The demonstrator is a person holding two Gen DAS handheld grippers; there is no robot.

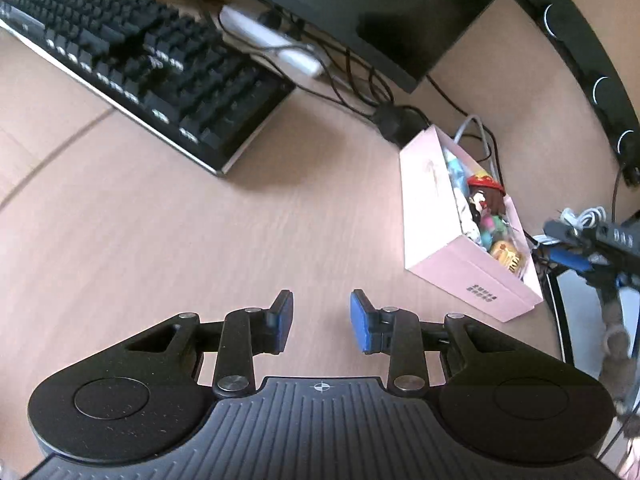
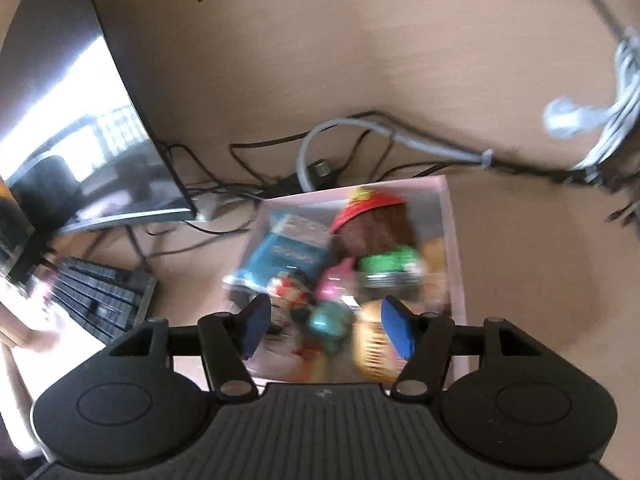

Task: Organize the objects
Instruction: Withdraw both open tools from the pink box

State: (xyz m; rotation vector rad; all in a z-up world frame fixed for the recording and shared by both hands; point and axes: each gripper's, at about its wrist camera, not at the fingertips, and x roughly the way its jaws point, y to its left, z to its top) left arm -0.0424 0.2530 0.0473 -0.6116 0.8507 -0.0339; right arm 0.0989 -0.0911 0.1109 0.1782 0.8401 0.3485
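A pink cardboard box point(image 1: 424, 200) stands open on the wooden desk, right of centre in the left wrist view. It holds several small toys, among them a doll with a red hat point(image 1: 486, 188) and a yellow toy point(image 1: 506, 254). My left gripper point(image 1: 322, 320) hovers over bare desk to the left of the box, open, with nothing between its blue pads. In the blurred right wrist view my right gripper point(image 2: 326, 330) hangs just above the box point(image 2: 452, 232), open. The red-hatted doll point(image 2: 372, 216), a blue packet point(image 2: 288, 256) and the yellow toy point(image 2: 370, 344) lie below it, none gripped.
A black keyboard point(image 1: 132, 64) lies at the back left, under a dark monitor point(image 1: 380, 8). A white power strip point(image 1: 272, 40) and tangled black cables point(image 1: 360, 84) run behind the box. A grey cable point(image 2: 360, 128) loops behind the box. A person's hand point(image 2: 32, 332) shows at the left edge.
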